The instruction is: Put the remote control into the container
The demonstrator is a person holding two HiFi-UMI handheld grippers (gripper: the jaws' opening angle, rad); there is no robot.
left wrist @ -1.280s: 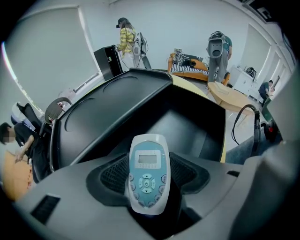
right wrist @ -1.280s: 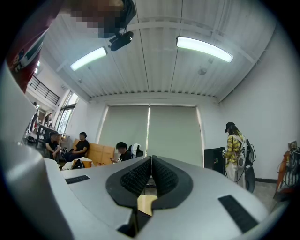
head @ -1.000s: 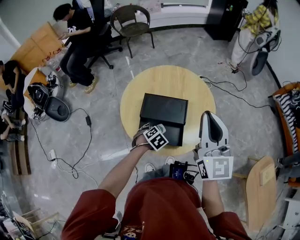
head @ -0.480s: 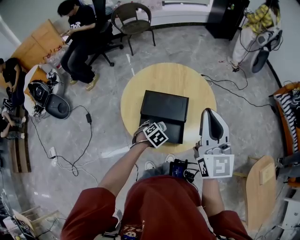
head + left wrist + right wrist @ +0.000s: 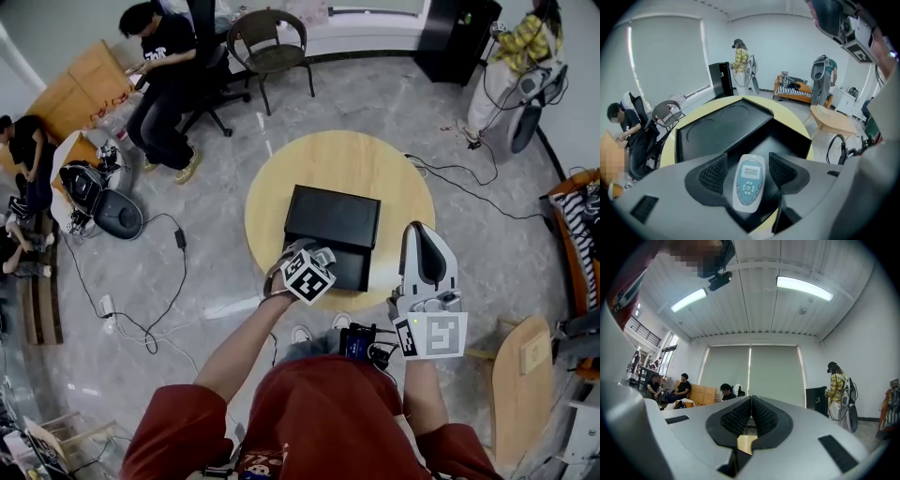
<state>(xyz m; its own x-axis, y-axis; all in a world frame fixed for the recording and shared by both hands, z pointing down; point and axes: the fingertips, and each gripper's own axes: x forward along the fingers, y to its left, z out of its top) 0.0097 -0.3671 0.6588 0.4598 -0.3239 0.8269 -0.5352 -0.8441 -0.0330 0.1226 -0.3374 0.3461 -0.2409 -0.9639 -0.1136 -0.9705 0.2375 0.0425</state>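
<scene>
A black container (image 5: pixel 330 234) lies on the round wooden table (image 5: pixel 394 183), its lid (image 5: pixel 722 124) folded flat on the far side and its open tray (image 5: pixel 787 145) on the near side. The white remote control (image 5: pixel 748 182), with a small screen and blue buttons, sits lengthwise between the pads of my left gripper (image 5: pixel 747 171), which is shut on it. It hangs over the open tray's near edge. In the head view the left gripper (image 5: pixel 322 256) is at the container's near left corner. My right gripper (image 5: pixel 419 231) is held right of the container, shut and empty, its pads (image 5: pixel 740 417) pressed together.
Cables (image 5: pixel 459 183) trail on the floor beyond the table's right side. A chair (image 5: pixel 267 42) and seated people (image 5: pixel 164 66) are at the far left, and a standing person (image 5: pixel 520 42) at the far right. A small wooden stool (image 5: pixel 520 375) is at my right.
The left gripper has shifted only slightly at the container's near edge, its marker cube tilting a little. The right gripper has stayed where it was.
</scene>
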